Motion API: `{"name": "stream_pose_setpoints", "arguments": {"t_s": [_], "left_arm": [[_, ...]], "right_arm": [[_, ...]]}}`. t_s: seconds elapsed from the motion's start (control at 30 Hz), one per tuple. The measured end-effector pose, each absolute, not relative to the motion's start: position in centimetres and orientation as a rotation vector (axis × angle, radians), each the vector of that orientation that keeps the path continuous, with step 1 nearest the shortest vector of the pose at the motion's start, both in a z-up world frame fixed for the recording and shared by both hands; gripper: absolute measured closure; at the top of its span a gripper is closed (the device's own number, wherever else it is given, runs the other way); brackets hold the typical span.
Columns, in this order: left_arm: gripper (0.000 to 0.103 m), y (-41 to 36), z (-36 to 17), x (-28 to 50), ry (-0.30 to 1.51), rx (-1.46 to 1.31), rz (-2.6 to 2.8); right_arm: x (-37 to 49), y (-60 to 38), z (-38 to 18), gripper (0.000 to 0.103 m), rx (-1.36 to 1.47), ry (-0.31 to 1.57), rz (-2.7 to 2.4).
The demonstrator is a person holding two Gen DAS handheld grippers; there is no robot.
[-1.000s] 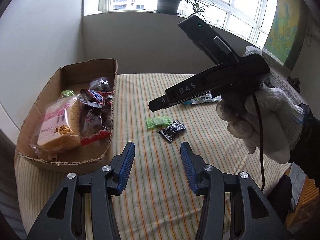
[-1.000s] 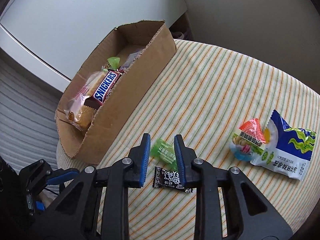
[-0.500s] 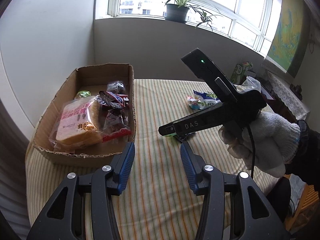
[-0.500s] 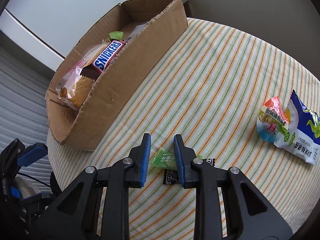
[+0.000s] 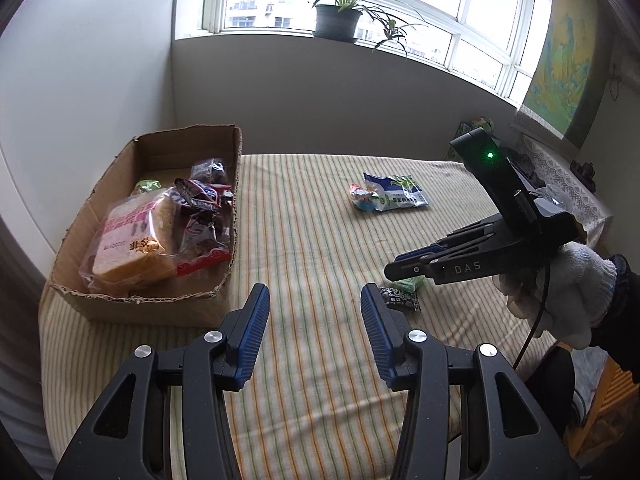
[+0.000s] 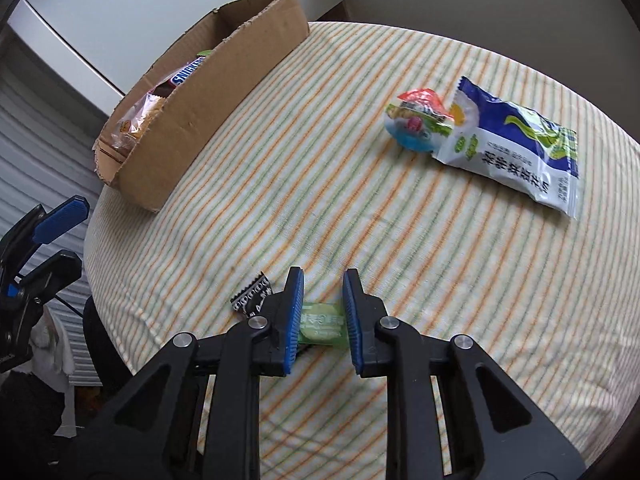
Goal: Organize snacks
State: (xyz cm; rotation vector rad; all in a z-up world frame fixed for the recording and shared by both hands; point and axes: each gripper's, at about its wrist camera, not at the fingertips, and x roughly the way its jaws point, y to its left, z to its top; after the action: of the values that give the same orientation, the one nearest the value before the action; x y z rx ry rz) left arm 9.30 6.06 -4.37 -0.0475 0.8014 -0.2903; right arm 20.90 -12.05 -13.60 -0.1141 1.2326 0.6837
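Where striped tablecloth (image 5: 320, 240) ends, grey wall (image 5: 320, 100), maybe map (image 5: 568, 52) rt.

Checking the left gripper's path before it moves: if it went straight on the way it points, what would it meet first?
Probably the bare striped tablecloth. The left gripper stands open and empty, the box to one side, the black candy to the other. Depth is unclear.
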Motion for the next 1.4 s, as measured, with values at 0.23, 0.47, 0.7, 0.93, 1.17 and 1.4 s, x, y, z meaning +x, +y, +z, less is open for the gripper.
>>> {"name": "stream_pose_setpoints", "arguments": {"t_s": [0.23, 0.47, 0.7, 0.93, 1.17, 1.4], "left_arm": [[0.057, 2.2, -6.1, 8.7, 0.856, -0.03, -0.373], [0.057, 0.1, -7.0, 8.1, 0.889, -0.035, -0.395], [0.057, -0.4, -8.1, 8.3, 0.93, -0.037, -0.39], [0.057, -1.4, -9.4, 9.9, 0.974, -0.075, -0.41], [0.057, -1.9, -10.8, 12.3, 1.024, -0.089, -0.425], [0.057, -2.9, -10.8, 14.6, 1.019, -0.033, -0.413]], "right_arm": [[20.3, -14.5, -12.7, 0.083, -0.186, 1.186, 0.663], [18.0, -12.3, -12.1, 0.083, -0.162, 1.185, 0.824], [18.5, -11.6, -13.4, 0.083, -0.121, 1.193, 0.847], [20.8, -12.1, -13.8, 0.083, -0.049, 1.186, 0.82], [21.3, -13.8, -13.5, 0.083, -0.049, 1.183, 0.808], [21.0, -16.1, -11.7, 0.083, -0.097, 1.116, 0.814]]}}
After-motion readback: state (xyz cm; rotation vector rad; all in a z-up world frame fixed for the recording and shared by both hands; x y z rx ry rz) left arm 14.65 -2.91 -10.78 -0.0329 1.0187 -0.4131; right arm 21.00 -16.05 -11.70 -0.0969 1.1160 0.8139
